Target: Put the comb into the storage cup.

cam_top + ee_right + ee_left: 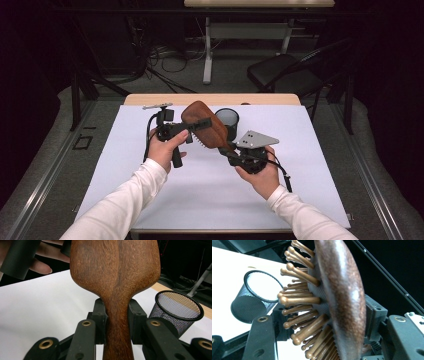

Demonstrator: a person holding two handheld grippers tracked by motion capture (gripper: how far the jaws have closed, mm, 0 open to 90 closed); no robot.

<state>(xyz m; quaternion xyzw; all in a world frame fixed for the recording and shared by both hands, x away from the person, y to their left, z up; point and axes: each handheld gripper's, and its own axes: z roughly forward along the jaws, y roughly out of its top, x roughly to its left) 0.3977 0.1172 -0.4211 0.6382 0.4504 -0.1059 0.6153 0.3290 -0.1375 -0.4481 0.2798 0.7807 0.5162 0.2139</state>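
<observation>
Wood, dark and polished: the brush (205,129) sits mid-frame in the high view, lifted off the white surface (210,195) between my two claws. My right claw (117,317) is clamped on the narrow neck of the handle, pads pressed to both sides. My left claw (322,322) straddles the head, one jaw on the pin side, the other against the smooth back; whether the pads already press I cannot tell for sure, though they look snug.

I judge it light and rigid, with nothing to bend in the wooden body. The glossy back looks slippery, so the waisted neck is the better hold, since it keeps the jaws from sliding. The pins (299,300) stand in a softer-looking cushion and may give, so I would not squeeze hard there.

The left claw view shows the ball-tipped pins from the side and the thin edge of the head. The right claw view shows the grain of the back. The cup (227,120), a black mesh one, stands just behind the brush in the high view, upright and empty.
</observation>
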